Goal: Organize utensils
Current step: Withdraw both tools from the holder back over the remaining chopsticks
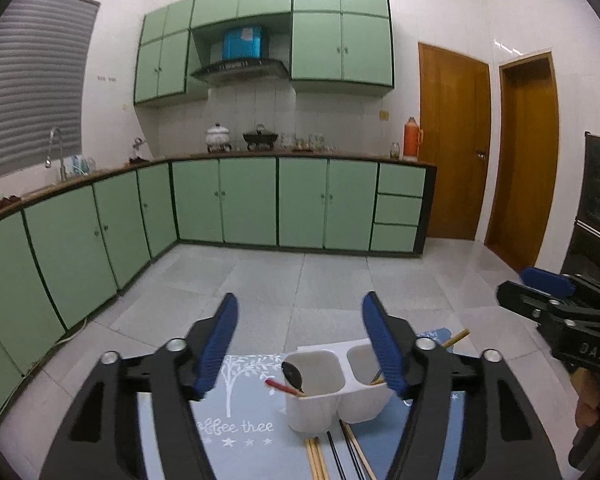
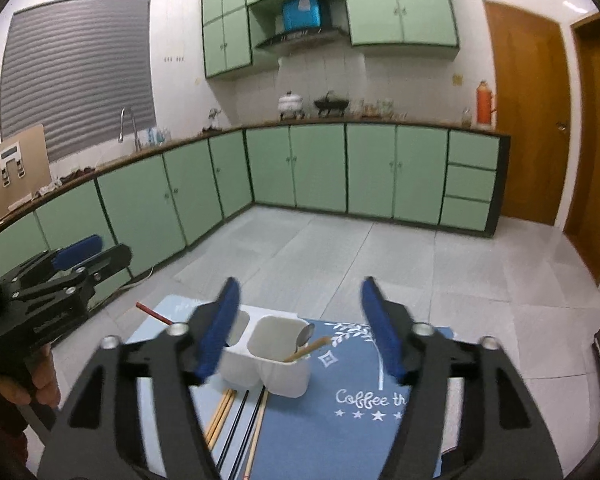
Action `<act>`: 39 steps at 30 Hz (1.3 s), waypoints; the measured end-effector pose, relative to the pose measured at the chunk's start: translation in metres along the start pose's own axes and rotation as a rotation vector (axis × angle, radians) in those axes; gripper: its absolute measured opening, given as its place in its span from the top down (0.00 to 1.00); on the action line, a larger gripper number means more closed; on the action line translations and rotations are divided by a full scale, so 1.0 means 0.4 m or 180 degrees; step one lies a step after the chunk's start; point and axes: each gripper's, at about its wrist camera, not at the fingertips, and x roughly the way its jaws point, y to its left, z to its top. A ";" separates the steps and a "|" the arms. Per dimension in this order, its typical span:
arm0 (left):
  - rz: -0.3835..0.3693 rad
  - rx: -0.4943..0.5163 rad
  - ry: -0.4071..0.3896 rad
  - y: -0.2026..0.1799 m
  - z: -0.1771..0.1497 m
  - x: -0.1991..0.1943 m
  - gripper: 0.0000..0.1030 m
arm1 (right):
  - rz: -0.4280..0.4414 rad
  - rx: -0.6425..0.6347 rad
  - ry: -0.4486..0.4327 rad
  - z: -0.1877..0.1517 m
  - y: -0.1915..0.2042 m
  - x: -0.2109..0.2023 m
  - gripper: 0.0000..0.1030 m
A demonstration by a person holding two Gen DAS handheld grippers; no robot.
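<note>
A white two-cup utensil holder (image 1: 324,400) (image 2: 268,368) stands on a blue mat (image 1: 240,432) (image 2: 340,432). One cup holds a dark spoon (image 1: 293,374) and a red-tipped chopstick (image 1: 282,387) (image 2: 154,314). The other holds a metal spoon (image 2: 306,336) and a wooden chopstick (image 2: 306,350). Several loose wooden and black chopsticks (image 1: 332,456) (image 2: 236,420) lie on the mat in front of the holder. My left gripper (image 1: 300,300) hovers open above and before the holder, nothing between its pads. My right gripper (image 2: 296,284) is likewise open and empty over the holder.
In the left wrist view the right gripper (image 1: 520,286) shows at the right edge; in the right wrist view the left gripper (image 2: 114,250) is at the left, held by a hand (image 2: 40,380). Green floor cabinets (image 1: 260,200) line the far walls beyond a tiled floor (image 1: 300,280).
</note>
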 end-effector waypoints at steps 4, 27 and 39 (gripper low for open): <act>0.0046 -0.0027 -0.0094 -0.002 -0.039 -0.066 0.26 | -0.0099 0.0059 -0.0155 -0.065 -0.009 -0.073 0.15; 0.0172 -0.0108 0.0780 0.029 -0.464 -0.137 0.18 | -0.0218 0.0271 0.0478 -0.498 0.060 -0.111 0.12; 0.0229 -0.0079 0.1101 0.034 -0.584 -0.141 0.17 | -0.0159 0.0155 0.0783 -0.624 0.125 -0.070 0.15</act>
